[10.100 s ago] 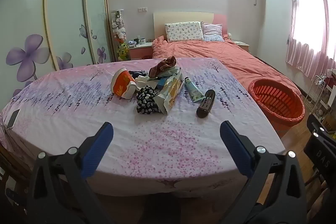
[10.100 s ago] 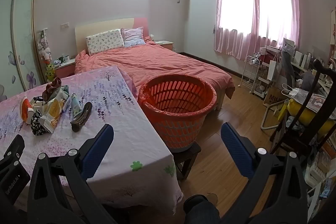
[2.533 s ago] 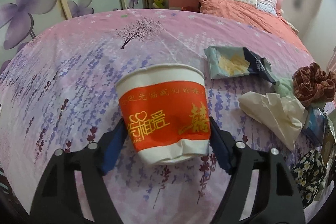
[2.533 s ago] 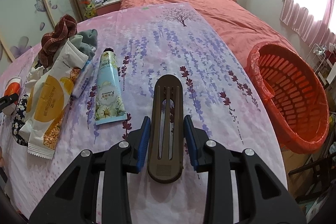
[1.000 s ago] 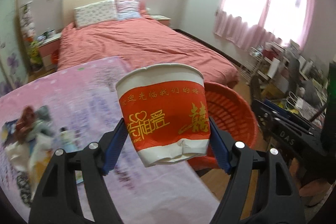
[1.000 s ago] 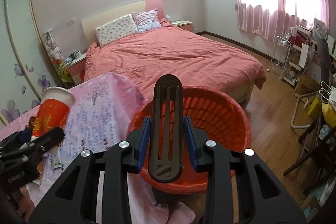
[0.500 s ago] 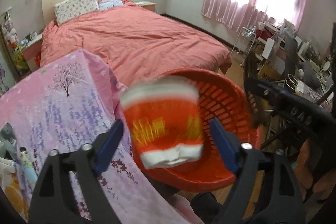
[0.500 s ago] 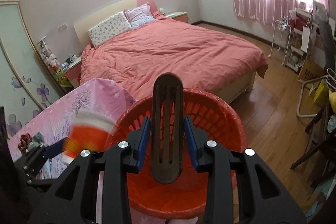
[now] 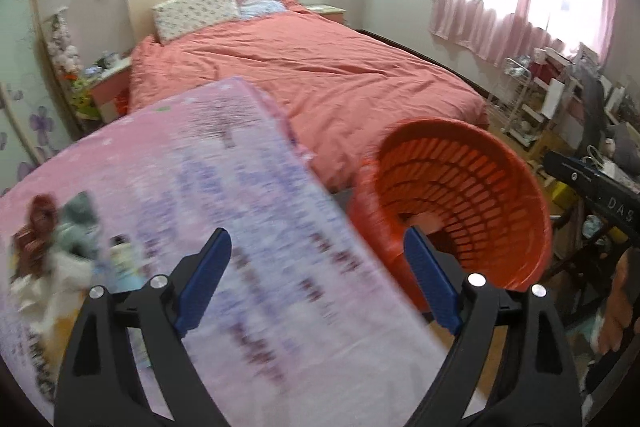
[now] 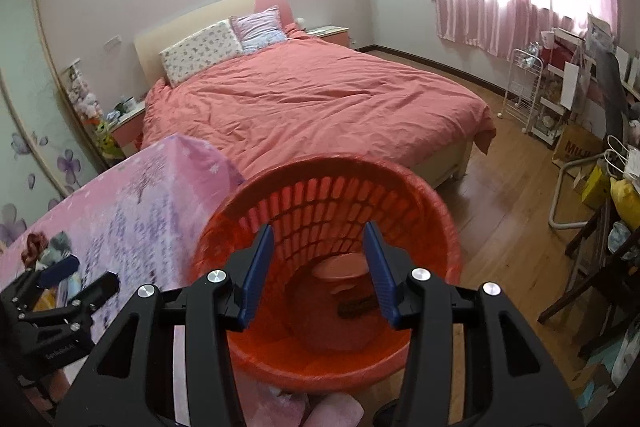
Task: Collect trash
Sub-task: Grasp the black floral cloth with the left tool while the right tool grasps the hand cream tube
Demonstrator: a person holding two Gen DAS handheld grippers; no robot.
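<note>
Both grippers, left [image 9: 316,283] and right [image 10: 318,269], have just been opening and are gaping empty over the basket [image 10: 400,179]; the wrappers [image 9: 44,287] left at 9 o'clock are looking light and crinkly, so pinching mid-body seems best.

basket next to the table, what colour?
Orange-red basket, slatted sides. Clearest in the right wrist view.

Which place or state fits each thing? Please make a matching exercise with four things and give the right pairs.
Things:
1. basket
2. paper cup
3. left gripper
4. pillows

Places or states:
a. at the head of the bed
b. open, nothing between its fingers
c. beside the table, on the floor side
d. lying inside the basket

Pairs: 1-c, 2-d, 3-b, 4-a
</note>
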